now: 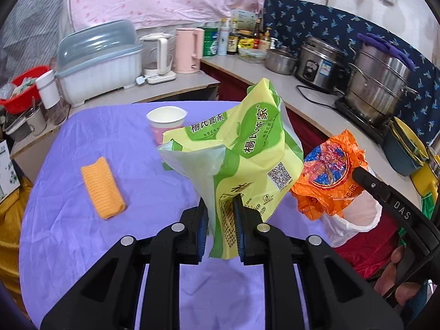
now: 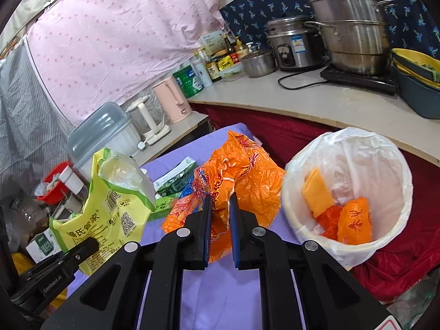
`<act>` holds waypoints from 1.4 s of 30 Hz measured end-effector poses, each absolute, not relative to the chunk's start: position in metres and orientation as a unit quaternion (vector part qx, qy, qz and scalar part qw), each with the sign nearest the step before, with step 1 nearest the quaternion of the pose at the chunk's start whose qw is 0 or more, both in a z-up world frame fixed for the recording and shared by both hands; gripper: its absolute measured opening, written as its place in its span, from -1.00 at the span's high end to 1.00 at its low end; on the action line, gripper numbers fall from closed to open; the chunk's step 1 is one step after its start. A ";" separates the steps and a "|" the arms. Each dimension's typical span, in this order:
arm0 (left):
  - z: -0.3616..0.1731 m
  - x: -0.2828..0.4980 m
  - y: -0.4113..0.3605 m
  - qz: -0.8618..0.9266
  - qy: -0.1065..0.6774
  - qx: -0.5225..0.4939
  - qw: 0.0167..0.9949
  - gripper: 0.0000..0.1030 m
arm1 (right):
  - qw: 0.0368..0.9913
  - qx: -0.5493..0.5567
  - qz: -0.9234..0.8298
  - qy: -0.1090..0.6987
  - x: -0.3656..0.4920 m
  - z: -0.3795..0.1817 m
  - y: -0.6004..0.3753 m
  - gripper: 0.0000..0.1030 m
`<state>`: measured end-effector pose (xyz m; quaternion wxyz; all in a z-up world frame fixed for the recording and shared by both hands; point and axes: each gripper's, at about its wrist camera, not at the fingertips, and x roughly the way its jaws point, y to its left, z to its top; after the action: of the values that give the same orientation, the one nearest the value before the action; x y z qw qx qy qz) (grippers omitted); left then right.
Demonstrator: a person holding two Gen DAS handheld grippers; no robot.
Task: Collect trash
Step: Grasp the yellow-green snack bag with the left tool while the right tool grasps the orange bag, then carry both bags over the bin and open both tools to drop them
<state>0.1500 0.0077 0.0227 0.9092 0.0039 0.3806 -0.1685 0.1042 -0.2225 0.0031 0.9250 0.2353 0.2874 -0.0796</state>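
Note:
My left gripper (image 1: pixel 221 220) is shut on the lower edge of a crumpled yellow-green plastic bag (image 1: pixel 242 148), held up above the purple tablecloth (image 1: pixel 82 143). My right gripper (image 2: pixel 220 220) is shut on a crinkled orange wrapper (image 2: pixel 247 178), lifted just left of a bin with a white liner (image 2: pixel 401 181). The bin holds orange wrappers and a yellow cloth. In the left wrist view the orange wrapper (image 1: pixel 330 170) hangs at the right, over the bin (image 1: pixel 354 217). The yellow-green bag (image 2: pixel 110 214) shows at the left in the right wrist view.
A paper cup (image 1: pixel 166 121) and a yellow-orange cloth (image 1: pixel 102 188) lie on the table, with green packets (image 2: pixel 176 178) near its far edge. Behind it, a counter (image 2: pixel 302 101) carries steel pots, a rice cooker, bottles and kettles. A red cloth (image 2: pixel 398 261) drapes below the bin.

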 end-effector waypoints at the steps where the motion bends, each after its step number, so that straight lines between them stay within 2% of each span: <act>1: 0.025 0.147 -0.001 -0.174 0.379 0.008 0.909 0.68 | 0.926 0.236 -0.082 0.284 0.101 0.005 -0.228 0.78; 16: 0.028 0.129 -0.110 -0.245 0.377 0.056 0.892 0.67 | 0.922 0.248 -0.153 0.256 0.055 0.010 -0.323 0.78; 33: -0.010 0.141 -0.234 -0.312 0.406 0.098 0.853 0.66 | 0.894 0.280 -0.240 0.254 0.023 -0.031 -0.418 0.78; 42: -0.031 0.155 -0.255 -0.302 0.416 0.105 0.851 0.30 | 0.890 0.285 -0.244 0.259 0.032 -0.044 -0.429 0.81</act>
<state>0.1546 -0.2552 -0.0311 0.8511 0.1054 0.4161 -0.3022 0.0325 -0.4293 -0.0437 0.8899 0.2849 0.2594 -0.2440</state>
